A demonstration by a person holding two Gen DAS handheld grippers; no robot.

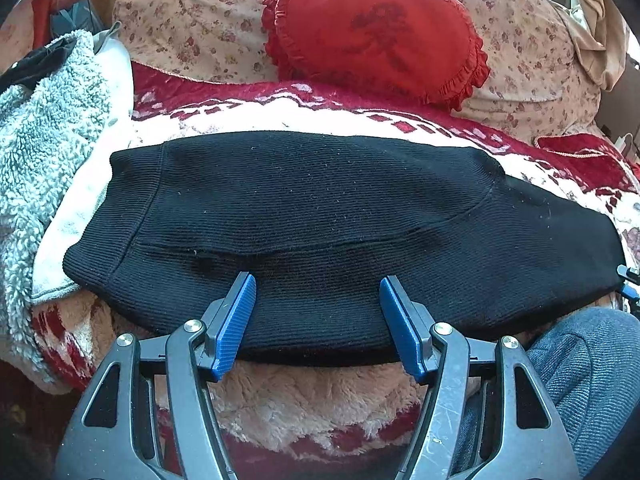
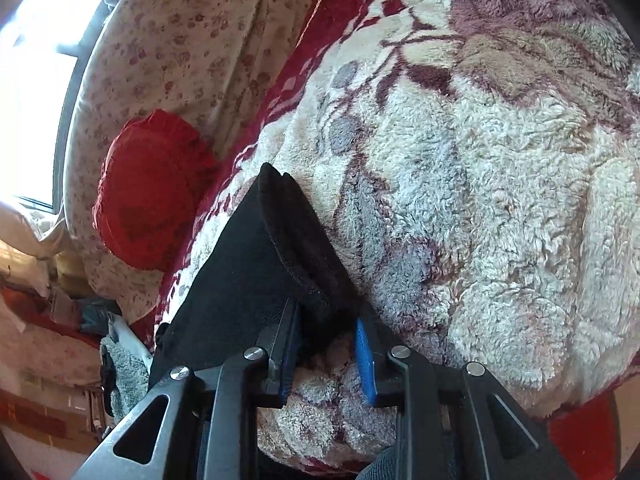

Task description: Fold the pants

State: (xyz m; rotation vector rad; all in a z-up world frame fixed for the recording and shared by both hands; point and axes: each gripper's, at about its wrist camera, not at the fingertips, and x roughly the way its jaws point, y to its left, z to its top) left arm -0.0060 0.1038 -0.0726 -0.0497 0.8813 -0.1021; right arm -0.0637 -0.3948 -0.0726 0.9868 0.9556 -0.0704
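Observation:
Black knit pants (image 1: 320, 208) lie folded lengthwise across a fluffy red-and-cream blanket (image 1: 300, 408). My left gripper (image 1: 317, 282) is open, its blue pads set wide apart over the near edge of the pants and gripping nothing. At the far right end of the pants a bit of my right gripper (image 1: 629, 280) shows. In the right wrist view that end of the pants (image 2: 248, 264) rises in a tented fold, and my right gripper (image 2: 326, 316) is shut on it. The cloth hides its fingertips.
A red frilled heart cushion (image 1: 376, 32) leans on flowered bedding (image 1: 192, 20) behind the pants. A grey fleece garment (image 1: 36, 152) is heaped at the left. A person's knee in grey-blue cloth (image 1: 592, 380) sits near the right. Blanket (image 2: 500, 200) spreads to the right.

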